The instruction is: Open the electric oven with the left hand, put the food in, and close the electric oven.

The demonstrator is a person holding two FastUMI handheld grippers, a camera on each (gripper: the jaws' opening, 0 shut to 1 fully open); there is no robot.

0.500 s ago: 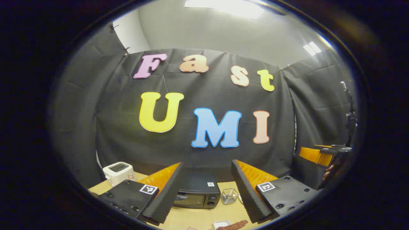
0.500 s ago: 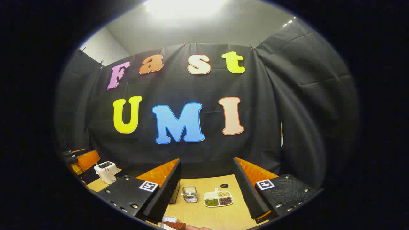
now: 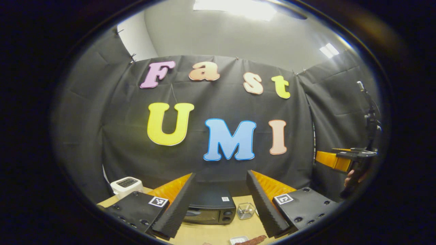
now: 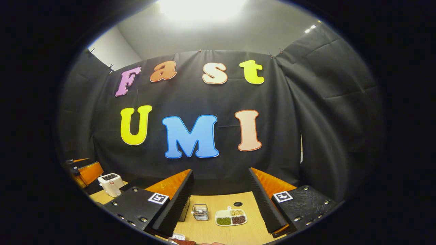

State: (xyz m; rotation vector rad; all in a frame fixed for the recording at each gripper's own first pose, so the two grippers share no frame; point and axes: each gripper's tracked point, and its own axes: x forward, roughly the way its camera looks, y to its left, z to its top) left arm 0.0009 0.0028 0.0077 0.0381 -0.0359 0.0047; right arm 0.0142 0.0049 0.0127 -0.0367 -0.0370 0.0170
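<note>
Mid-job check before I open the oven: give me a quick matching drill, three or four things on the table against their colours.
Things:
1. electric oven
2. toaster
3. divided dish
4. wire basket

Colours or looks:
A. white body with a dark slotted top
B. metal mesh, silvery
C. black, door shut
D. pale, holding green, tan and dark brown fillings

Pairs: 1-C, 2-A, 3-D, 4-B
</note>
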